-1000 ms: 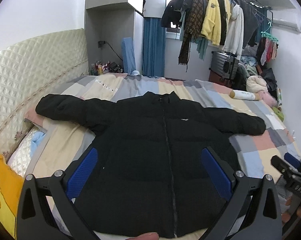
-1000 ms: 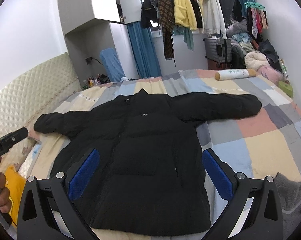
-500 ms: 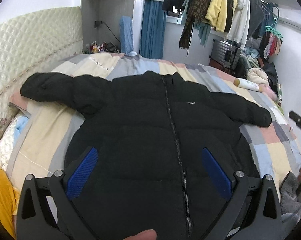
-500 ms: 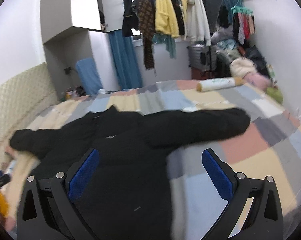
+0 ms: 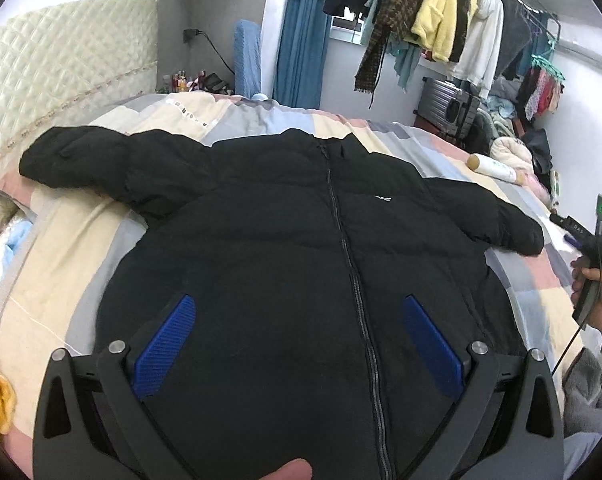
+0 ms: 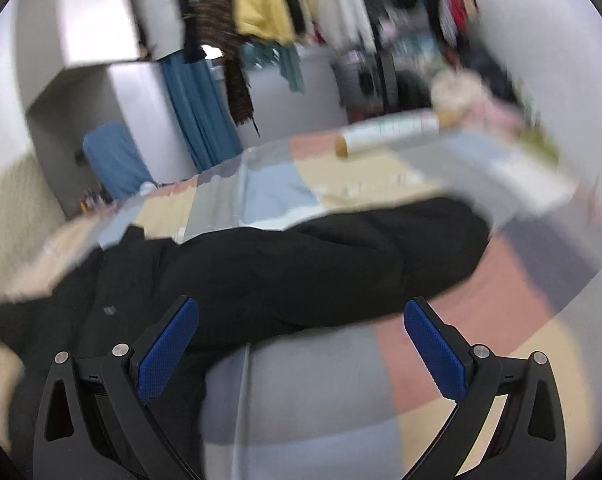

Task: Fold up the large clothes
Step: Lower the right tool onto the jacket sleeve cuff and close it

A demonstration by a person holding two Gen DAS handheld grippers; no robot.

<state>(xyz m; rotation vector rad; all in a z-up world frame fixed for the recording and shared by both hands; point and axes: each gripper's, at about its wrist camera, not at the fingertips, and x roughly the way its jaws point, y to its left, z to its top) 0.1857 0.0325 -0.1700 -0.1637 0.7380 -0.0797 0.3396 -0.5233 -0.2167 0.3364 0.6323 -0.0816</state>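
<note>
Right now I see a black jacket (image 5: 285, 248) lying face up and spread flat on the bed (image 5: 73, 272), zipper (image 5: 349, 264) closed and running from the near hem to the collar at the far side. Its two sleeves reach out to either side: the left sleeve (image 5: 97, 160) stretches toward the headboard (image 5: 57, 64), and the right sleeve (image 5: 497, 216) ends on the patchwork cover near the right edge. My left gripper (image 5: 297, 344) hangs over the lower front of the jacket with its jaws spread wide, the blue pads (image 5: 165, 344) standing well apart with nothing between them; I cannot tell whether they touch the fabric. My right gripper (image 6: 301, 348) shows in the left view as a dark handle held in a hand (image 5: 597, 296) at the far right, beside the right cuff. Its own view is blurred, yet I can make out its jaws also wide apart and holding nothing, pointed at the right sleeve (image 6: 341, 260), which lies across the frame just beyond the pads. On the far side of the bed a white roll (image 6: 389, 136) rests on the cover. Behind it, clothes (image 5: 441, 16) hang on a rail, with a blue curtain (image 5: 297, 48) to their left and a suitcase (image 5: 449, 108) below them.
</note>
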